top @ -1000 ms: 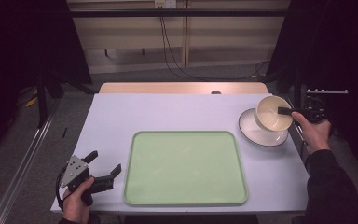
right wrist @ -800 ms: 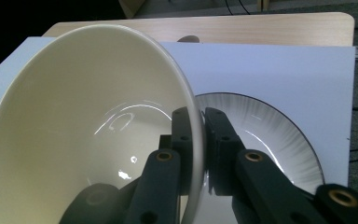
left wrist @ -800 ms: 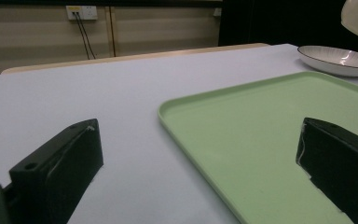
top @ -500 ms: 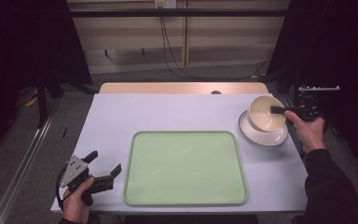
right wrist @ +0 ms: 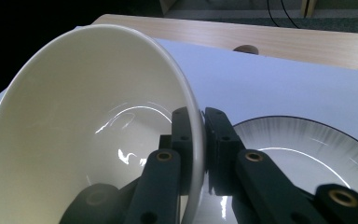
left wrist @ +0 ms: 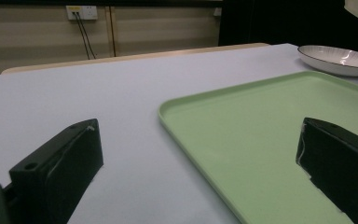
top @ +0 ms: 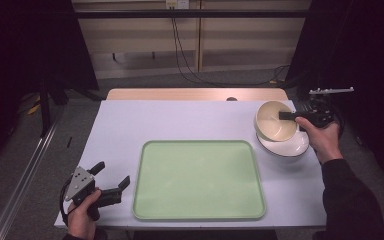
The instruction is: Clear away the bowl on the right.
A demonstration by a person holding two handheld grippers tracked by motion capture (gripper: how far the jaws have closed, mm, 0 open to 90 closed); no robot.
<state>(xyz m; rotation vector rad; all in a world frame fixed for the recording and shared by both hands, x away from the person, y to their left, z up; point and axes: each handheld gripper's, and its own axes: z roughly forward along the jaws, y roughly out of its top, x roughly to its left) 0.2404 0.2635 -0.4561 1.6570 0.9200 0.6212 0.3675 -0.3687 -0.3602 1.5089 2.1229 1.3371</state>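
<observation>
My right gripper (top: 286,116) is shut on the rim of a cream bowl (top: 275,121), one jaw inside and one outside, and the bowl (right wrist: 88,126) hangs tilted above a white plate (top: 287,145) with a dark rim (right wrist: 307,144) at the table's right. A pale green tray (top: 198,179) lies flat in the middle of the table. Near the front left corner my left gripper (top: 112,178) rests open, held by a hand, its jaws pointing toward the tray (left wrist: 270,130) with nothing between them.
The table top (top: 170,122) is a pale lilac sheet with a wooden strip (top: 195,94) along its far edge. Cables hang down the wall behind. Dark curtains flank both sides.
The right gripper has lifted the bowl off the plate and carried it up and toward the left, tilting it. The left gripper has stayed where it was.
</observation>
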